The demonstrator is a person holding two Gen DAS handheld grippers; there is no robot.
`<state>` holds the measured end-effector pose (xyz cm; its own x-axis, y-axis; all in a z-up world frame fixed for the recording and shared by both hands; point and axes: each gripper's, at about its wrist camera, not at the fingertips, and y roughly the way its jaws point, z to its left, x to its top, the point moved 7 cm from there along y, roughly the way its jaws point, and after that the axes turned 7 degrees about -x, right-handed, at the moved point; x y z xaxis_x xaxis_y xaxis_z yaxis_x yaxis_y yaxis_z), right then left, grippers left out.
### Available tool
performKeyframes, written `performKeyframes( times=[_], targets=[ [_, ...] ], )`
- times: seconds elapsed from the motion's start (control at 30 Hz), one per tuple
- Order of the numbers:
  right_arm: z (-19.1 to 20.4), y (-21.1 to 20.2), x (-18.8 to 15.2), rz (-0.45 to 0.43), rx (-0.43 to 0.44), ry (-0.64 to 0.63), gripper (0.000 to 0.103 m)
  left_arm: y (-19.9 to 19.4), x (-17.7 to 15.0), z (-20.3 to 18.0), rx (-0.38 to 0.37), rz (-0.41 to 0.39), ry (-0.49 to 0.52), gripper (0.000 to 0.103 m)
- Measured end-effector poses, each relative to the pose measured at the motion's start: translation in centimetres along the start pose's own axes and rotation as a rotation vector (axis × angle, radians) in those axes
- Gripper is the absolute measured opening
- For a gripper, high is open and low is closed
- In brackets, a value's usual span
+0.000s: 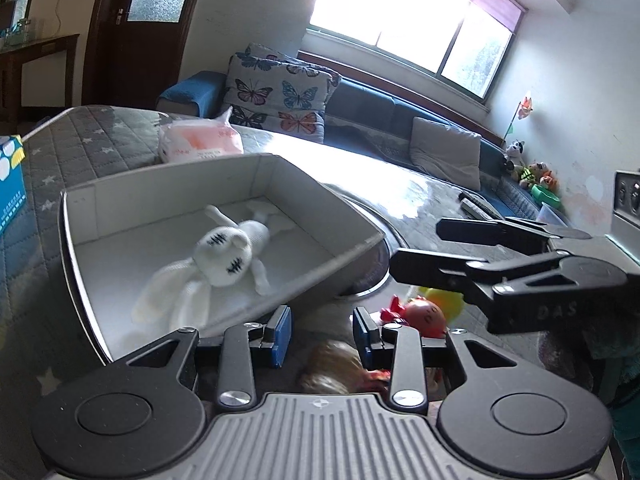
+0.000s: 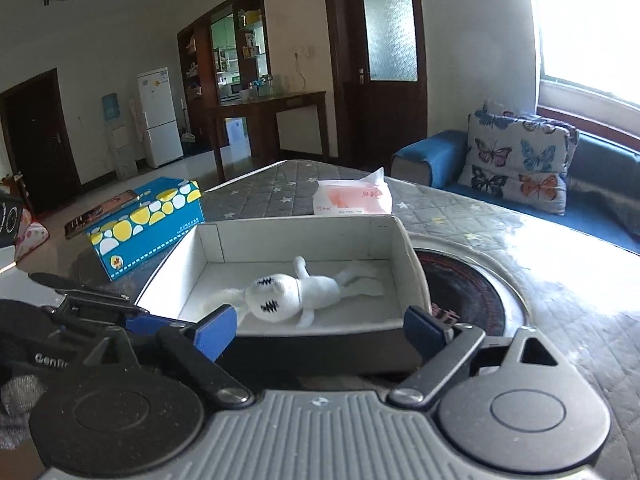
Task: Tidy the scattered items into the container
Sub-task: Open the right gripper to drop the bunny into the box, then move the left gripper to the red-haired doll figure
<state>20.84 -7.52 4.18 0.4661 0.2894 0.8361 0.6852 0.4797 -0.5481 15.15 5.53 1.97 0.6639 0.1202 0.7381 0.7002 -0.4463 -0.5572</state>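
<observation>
A shallow rectangular box (image 2: 304,236) of stiff white card sits on a grey quilted cover (image 2: 560,280) stitched in diamonds with pale stars. Inside it a soft white knitted rabbit (image 2: 296,292) lies flat on its back, with long floppy ears, thin limbs and black stitched eyes.

The right gripper (image 2: 320,330) stands wide apart at the near wall of the box, nothing between its blue ribbed pads (image 2: 214,332). The left gripper (image 1: 320,332) is also parted with nothing clamped; just beyond its pads, near the box's right corner, lie a round red toy (image 1: 424,314) with a smooth shine and a yellow one (image 1: 444,300) behind it.

Far left of the box stands a blue cardboard tissue box (image 2: 148,224) with yellow and white pebbles printed on it; behind the box lies a crinkly pink-and-white plastic packet (image 2: 352,198). A cushion (image 2: 520,160) with butterflies leans on the blue sofa (image 2: 432,156).
</observation>
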Motion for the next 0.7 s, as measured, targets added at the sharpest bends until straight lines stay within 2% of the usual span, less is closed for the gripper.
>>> performKeyframes(
  times=[0.13,0.33,0.7],
  targets=[
    [0.0,-1.7,-1.7,-0.016,-0.022,-0.011,0.103,0.1,-1.0,-0.5,-0.003,0.009,-0.010,0.037],
    [0.5,-3.1,-4.1,-0.028,-0.047,-0.050,0.103,0.0,-2.1,-0.8,-0.014,0.017,-0.027,0.037],
    [0.9,-3.8,-8.1,0.016,-0.019,-0.034,0.103,0.9,-3.8,-2.2,-0.025,0.045,-0.038,0.037]
  ],
)
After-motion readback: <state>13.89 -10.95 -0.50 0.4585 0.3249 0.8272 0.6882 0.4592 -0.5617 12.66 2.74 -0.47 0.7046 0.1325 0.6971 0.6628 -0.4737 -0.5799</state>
